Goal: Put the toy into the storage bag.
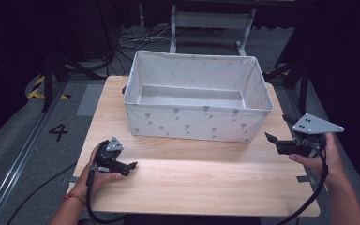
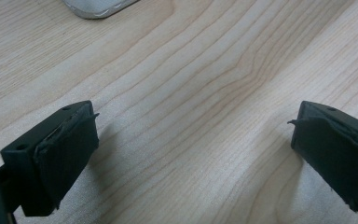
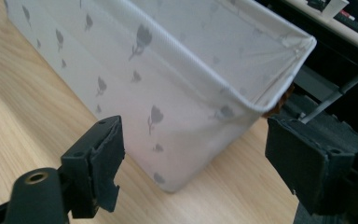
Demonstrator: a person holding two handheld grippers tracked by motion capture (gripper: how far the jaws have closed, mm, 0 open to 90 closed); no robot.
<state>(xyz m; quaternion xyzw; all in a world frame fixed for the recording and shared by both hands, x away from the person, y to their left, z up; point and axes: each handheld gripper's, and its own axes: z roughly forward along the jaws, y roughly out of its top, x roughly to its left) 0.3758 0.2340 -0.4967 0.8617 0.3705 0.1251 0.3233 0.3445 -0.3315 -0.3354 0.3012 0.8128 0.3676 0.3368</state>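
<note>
The left tongs point(image 1: 132, 165) sit low over the near left part of the wooden worktop point(image 1: 206, 183), held in the person's left hand point(image 1: 98, 171) with the grey three-cornered plate on top and a black cable trailing off the near edge. In the left gripper view the left tongs point(image 2: 193, 140) are spread wide, the two black padded jaws well apart with bare wood grain between them; they hold nothing, and whether the jaw tips touch the wood cannot be told. The right tongs point(image 1: 271, 138) are held in the right hand point(image 1: 323, 157) at the right edge of the worktop, raised above it and pointing toward the left. In the right gripper view the right tongs point(image 3: 193, 163) also stand wide open and empty, their jaws framing the near right corner of a fabric storage bin point(image 3: 168, 93) without touching it. Farther back, the fabric storage bin point(image 1: 197, 119), white with a small grey flower print, stands upright across the far middle of the worktop, open at the top, its pale inside floor bare. Beyond the worktop lie a grey floor, loose cables point(image 1: 136, 40) and a metal frame point(image 1: 211, 21).
</note>
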